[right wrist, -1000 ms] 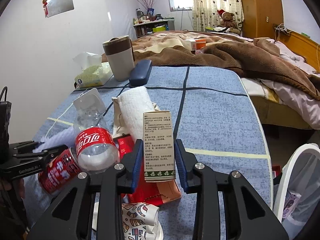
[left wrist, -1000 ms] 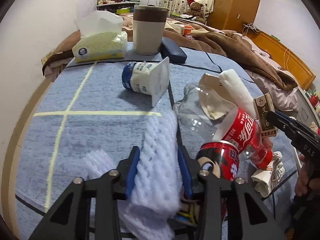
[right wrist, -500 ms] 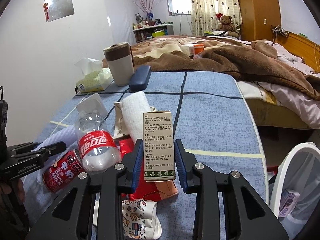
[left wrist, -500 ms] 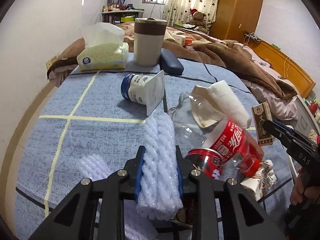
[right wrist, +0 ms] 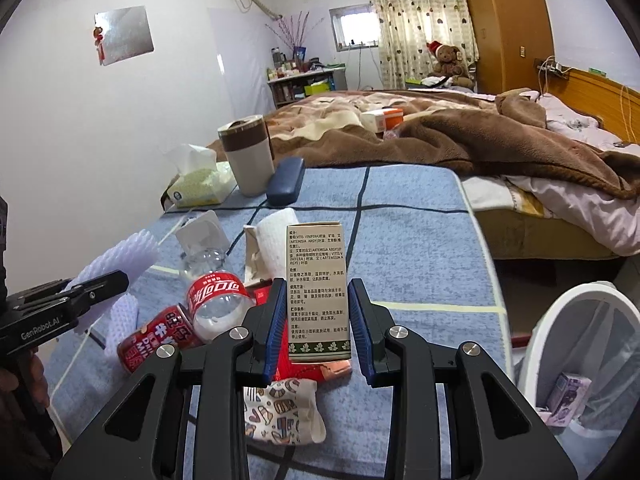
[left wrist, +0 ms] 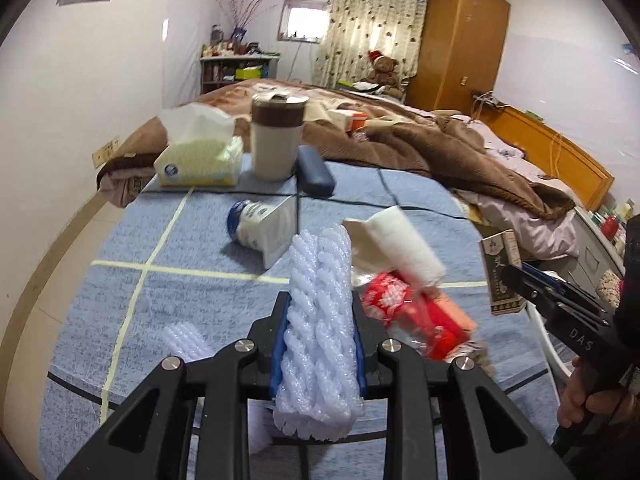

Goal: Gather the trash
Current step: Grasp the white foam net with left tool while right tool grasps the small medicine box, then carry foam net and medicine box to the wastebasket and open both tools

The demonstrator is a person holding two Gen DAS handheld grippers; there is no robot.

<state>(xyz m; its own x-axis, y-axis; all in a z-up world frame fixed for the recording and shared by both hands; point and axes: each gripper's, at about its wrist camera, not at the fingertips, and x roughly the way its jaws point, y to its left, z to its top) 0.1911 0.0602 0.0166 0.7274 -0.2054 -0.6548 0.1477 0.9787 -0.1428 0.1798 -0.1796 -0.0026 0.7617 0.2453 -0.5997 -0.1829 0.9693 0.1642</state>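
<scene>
My left gripper is shut on a white foam net sleeve and holds it above the blue-clothed table. My right gripper is shut on a small upright cardboard box, also held off the table; it shows in the left wrist view. Below lie a Coca-Cola bottle, a red can, a paper roll, a patterned crumpled wrapper and a yogurt cup. A white bin with a bag stands at the right.
A tissue box, a beige and brown cup and a dark blue case stand at the table's far end. Another foam sleeve lies on the cloth. A bed with a brown blanket lies beyond.
My left gripper closed on the foam sleeve and lifted it off the table. My right gripper rose with the box.
</scene>
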